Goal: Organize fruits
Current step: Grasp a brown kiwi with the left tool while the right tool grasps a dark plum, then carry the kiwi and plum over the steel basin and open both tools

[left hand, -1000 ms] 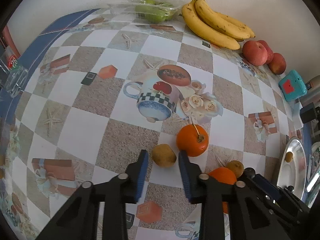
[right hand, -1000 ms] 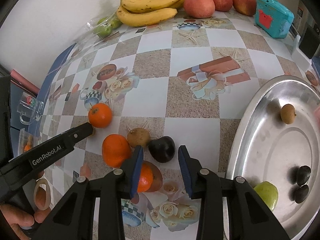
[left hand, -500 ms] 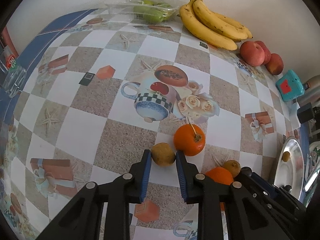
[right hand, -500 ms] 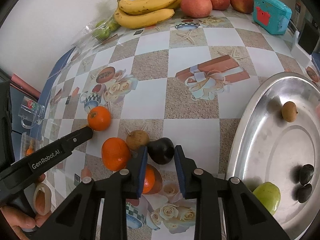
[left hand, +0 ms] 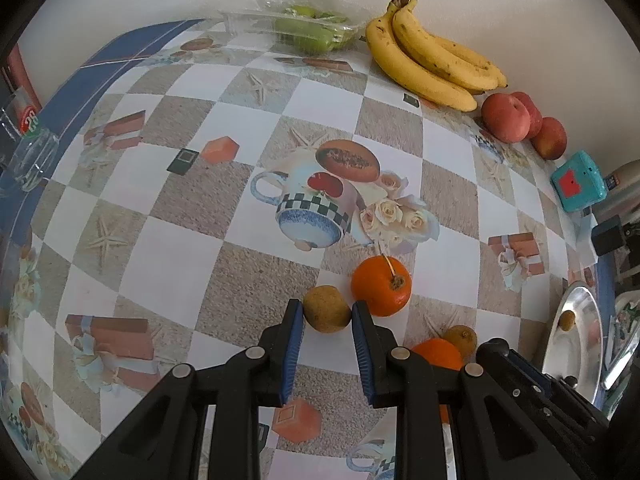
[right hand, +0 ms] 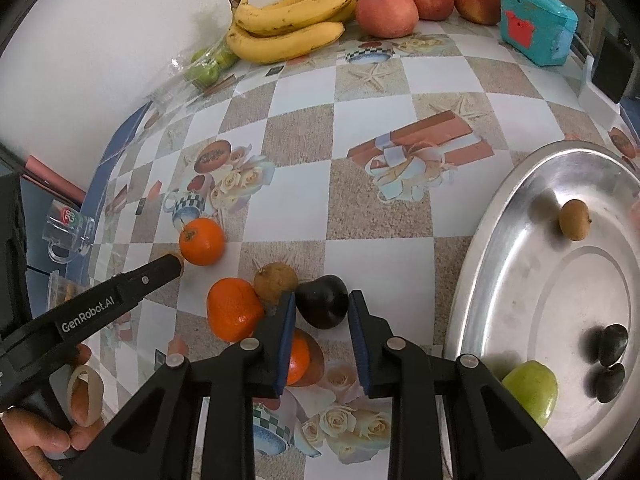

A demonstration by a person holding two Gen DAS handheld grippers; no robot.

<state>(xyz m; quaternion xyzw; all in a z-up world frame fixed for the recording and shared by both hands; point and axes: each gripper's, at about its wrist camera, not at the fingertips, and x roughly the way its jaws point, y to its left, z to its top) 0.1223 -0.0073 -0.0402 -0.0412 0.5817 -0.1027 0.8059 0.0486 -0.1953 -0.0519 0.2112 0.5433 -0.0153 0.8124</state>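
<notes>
My left gripper [left hand: 326, 314] is shut on a brown kiwi [left hand: 326, 309], its pads touching both sides, on the table beside a stemmed orange [left hand: 381, 286]. A second orange [left hand: 436, 354] and another kiwi [left hand: 460, 336] lie to the right. My right gripper [right hand: 322, 308] is shut on a dark plum [right hand: 322, 306], with an orange [right hand: 234, 314] and a kiwi [right hand: 276, 282] to its left. The steel tray [right hand: 500, 216] on the right holds a small brown fruit [right hand: 574, 220], a green pear [right hand: 532, 392] and two dark plums [right hand: 610, 360].
Bananas [left hand: 428, 64], red apples [left hand: 520, 122] and a bag of green fruit [left hand: 308, 32] line the back wall. A teal box [left hand: 576, 186] stands at the far right. A glass mug [right hand: 66, 230] sits off the table's left edge.
Both grippers have narrowed their jaws: the left onto the kiwi, the right onto the dark plum. Both have also edged forward slightly.
</notes>
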